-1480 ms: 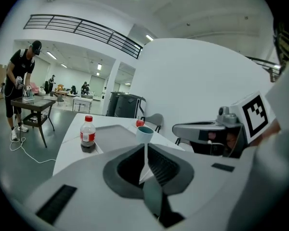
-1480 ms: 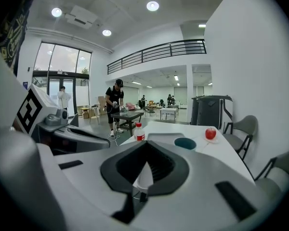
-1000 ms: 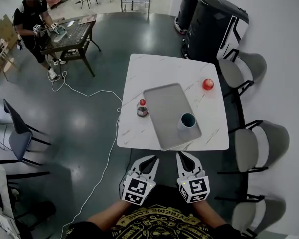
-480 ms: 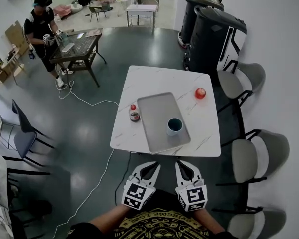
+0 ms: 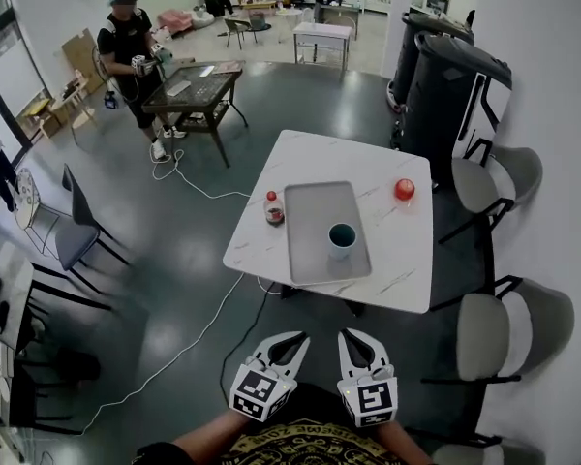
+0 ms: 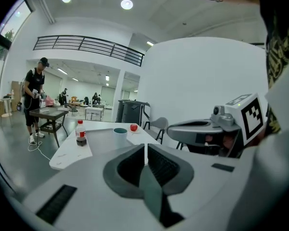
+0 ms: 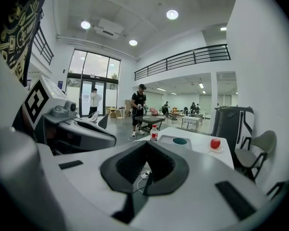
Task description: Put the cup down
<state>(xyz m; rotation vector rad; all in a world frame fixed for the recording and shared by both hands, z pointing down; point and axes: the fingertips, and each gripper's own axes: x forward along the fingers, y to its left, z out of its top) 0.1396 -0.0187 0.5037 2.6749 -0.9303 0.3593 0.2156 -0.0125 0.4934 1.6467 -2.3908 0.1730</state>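
Observation:
A white cup (image 5: 342,239) with a dark teal inside stands upright on the grey tray (image 5: 310,229) on the white table (image 5: 397,260); it also shows small in the left gripper view (image 6: 119,133) and the right gripper view (image 7: 179,141). My left gripper (image 5: 294,338) and right gripper (image 5: 351,337) hang side by side close to my body, well back from the table's near edge. Both are shut with nothing between the jaws.
A small bottle with a red cap (image 5: 274,208) stands left of the tray; a red apple (image 5: 404,189) lies at the table's far right. Grey chairs (image 5: 494,329) line the right side. A cable (image 5: 198,329) runs over the floor. A person (image 5: 131,46) stands at a dark table far left.
The view has drawn back from the table, which now sits farther off. Both grippers stay shut and side by side near my body.

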